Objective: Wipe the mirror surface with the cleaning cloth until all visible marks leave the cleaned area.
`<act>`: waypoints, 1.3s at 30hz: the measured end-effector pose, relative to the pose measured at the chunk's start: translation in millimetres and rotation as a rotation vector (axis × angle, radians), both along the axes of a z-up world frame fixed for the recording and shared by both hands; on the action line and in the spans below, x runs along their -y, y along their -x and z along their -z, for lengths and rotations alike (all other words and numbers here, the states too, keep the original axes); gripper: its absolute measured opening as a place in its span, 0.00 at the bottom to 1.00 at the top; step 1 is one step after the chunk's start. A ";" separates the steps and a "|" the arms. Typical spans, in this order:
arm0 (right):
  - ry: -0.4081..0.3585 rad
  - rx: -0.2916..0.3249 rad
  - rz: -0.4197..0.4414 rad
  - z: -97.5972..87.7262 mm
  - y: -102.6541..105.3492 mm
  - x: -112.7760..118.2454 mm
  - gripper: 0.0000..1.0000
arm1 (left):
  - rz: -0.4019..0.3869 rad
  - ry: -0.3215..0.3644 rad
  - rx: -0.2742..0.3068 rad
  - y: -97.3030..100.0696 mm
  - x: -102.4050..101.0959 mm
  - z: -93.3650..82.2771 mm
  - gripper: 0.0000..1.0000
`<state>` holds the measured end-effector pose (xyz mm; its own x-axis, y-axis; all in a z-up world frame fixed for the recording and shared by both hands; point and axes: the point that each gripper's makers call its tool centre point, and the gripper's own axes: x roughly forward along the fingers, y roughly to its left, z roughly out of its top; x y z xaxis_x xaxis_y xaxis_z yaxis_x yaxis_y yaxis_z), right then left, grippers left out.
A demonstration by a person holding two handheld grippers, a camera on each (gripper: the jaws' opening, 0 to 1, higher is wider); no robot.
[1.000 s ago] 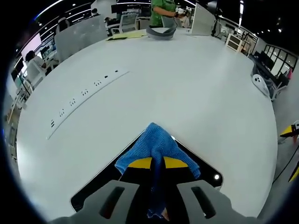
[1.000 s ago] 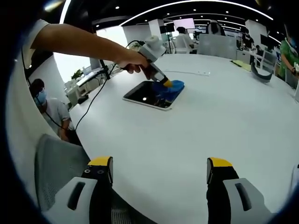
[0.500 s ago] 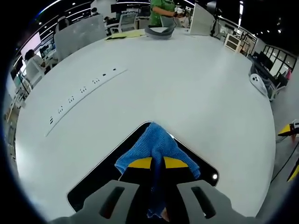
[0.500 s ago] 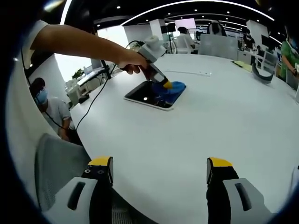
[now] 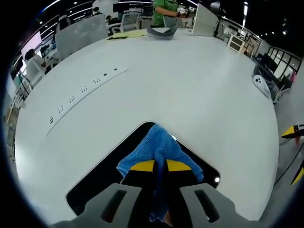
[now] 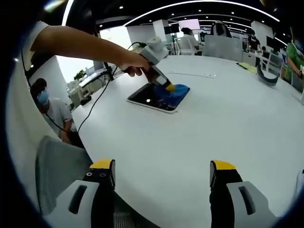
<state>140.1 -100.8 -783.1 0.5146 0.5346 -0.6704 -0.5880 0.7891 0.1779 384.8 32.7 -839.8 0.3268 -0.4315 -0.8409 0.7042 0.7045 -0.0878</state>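
Bright, even ceiling light; white table (image 5: pixel 199 95) nearly shadowless. Small glare spot on mirror (image 5: pixel 102 178), right of the cloth (image 5: pixel 159 149). Fisheye bends table edge; far background soft, slightly blurred.

A broad white table (image 5: pixel 190 95) curves through an open-plan office, a strip of power sockets (image 5: pixel 83 90) set flush into its top. Beyond its far edge stand frosted desk dividers (image 5: pixel 80 35), office chairs (image 5: pixel 130 21) and monitors, with several people at work (one in a green top (image 5: pixel 164 12)). Curved light strips (image 6: pixel 190 4) run across a dark ceiling. A grey mesh chair back (image 6: pixel 59 166) sits close by, and a bright window (image 6: pixel 76 61) glows behind a seated person.
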 end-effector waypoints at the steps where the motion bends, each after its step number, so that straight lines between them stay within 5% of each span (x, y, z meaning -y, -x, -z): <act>1: 0.000 0.000 0.000 0.0 0.0 -0.1 0.81 | -0.001 0.000 0.000 0.2 0.0 -0.1 0.05; 39: -0.003 0.007 -0.021 -2.3 -1.9 -4.5 0.80 | 0.003 0.010 -0.017 16.8 1.0 0.2 0.05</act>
<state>142.1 -96.3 -780.9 0.5080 0.5469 -0.6655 -0.6055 0.7762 0.1757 368.0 31.7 -840.0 0.3110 -0.4405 -0.8422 0.7044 0.7017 -0.1069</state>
